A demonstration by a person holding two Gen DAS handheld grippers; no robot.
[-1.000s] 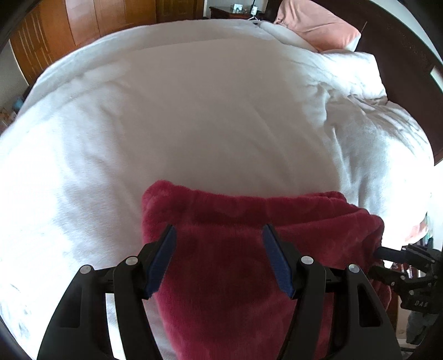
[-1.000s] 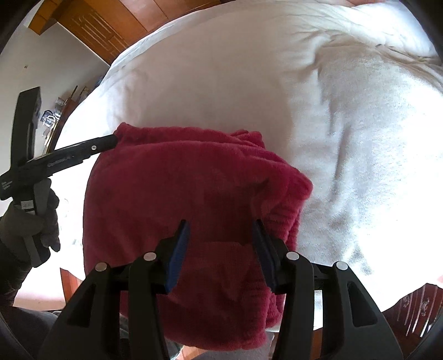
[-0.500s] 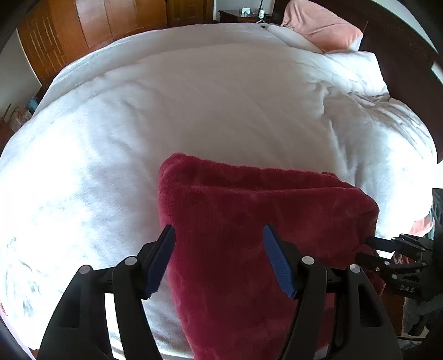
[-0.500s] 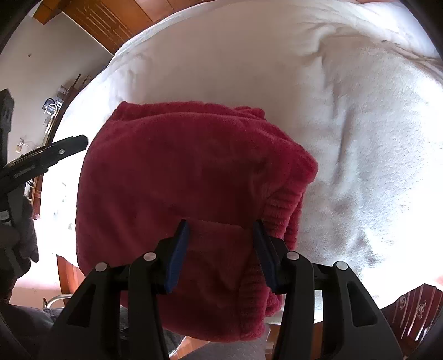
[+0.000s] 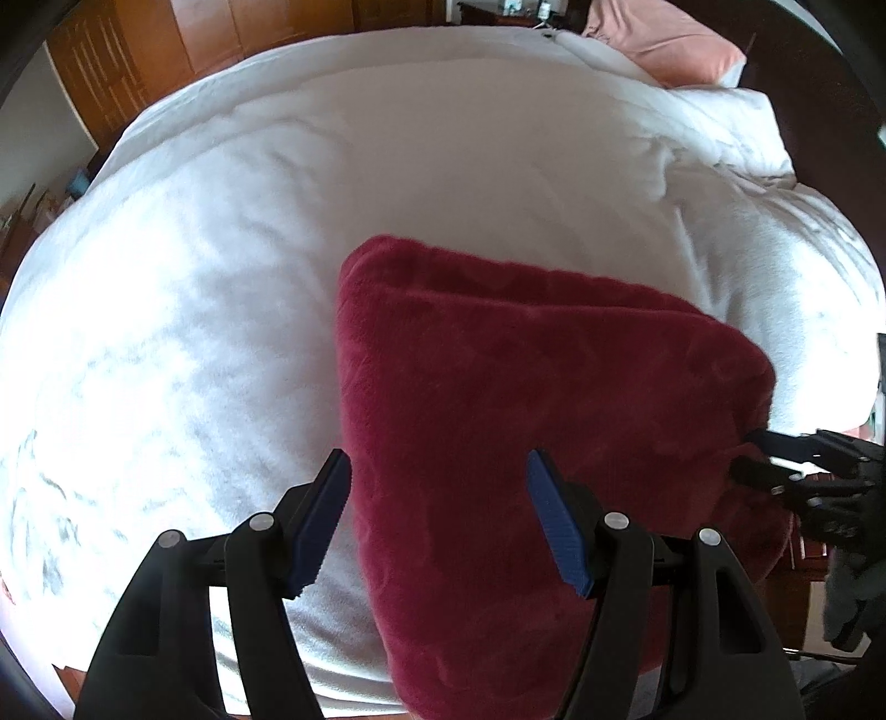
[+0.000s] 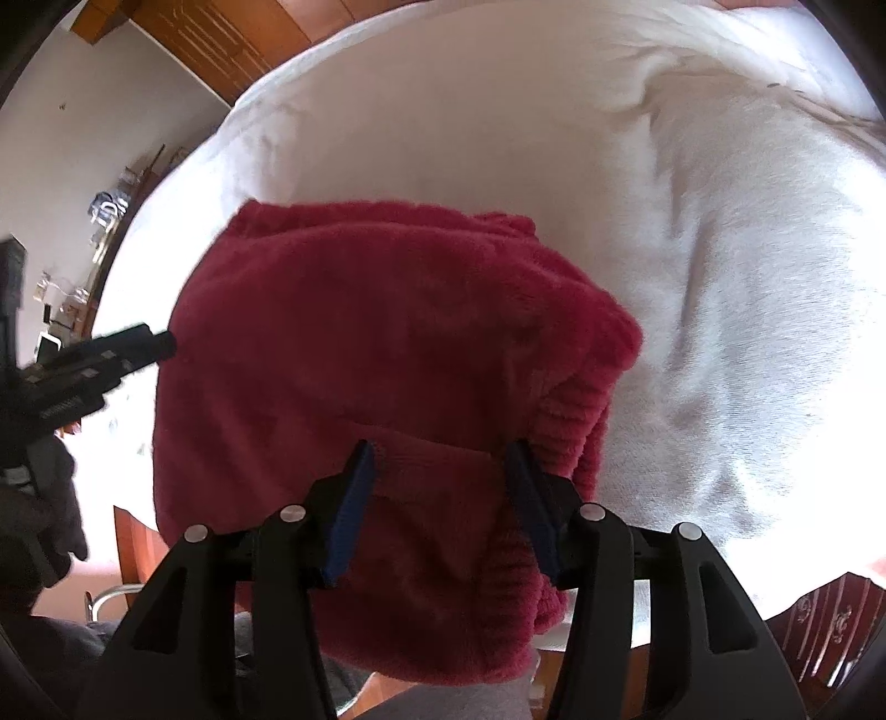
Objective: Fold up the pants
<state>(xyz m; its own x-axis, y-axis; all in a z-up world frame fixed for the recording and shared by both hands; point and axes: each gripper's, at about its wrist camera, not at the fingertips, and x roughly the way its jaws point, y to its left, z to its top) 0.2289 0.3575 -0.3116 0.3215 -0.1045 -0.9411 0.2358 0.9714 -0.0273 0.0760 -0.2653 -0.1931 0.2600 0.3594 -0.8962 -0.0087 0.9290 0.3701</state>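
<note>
The dark red fleece pants [image 5: 526, 387] lie folded in a thick bundle on the white bed [image 5: 221, 277], with the near part hanging over the bed's edge. My left gripper [image 5: 437, 520] is open and empty just above the bundle's near left side. In the right wrist view the pants [image 6: 387, 343] show a ribbed waistband at the right. My right gripper [image 6: 437, 509] is open and empty over the bundle's near edge. The right gripper's fingers [image 5: 775, 459] show at the bundle's right corner in the left wrist view. The left gripper's fingers [image 6: 133, 346] show at its left edge in the right wrist view.
A pink pillow [image 5: 664, 50] and a white pillow [image 5: 720, 122] lie at the head of the bed. Wooden wardrobes [image 5: 194, 50] stand behind the bed. A cluttered shelf [image 6: 83, 266] is at the left wall. The dark wooden bed frame [image 6: 830, 609] shows at the lower right.
Both grippers have drawn back from the folded pants, which now sit further from the cameras. The left gripper has pulled away from the bundle's left corner. Both stay open.
</note>
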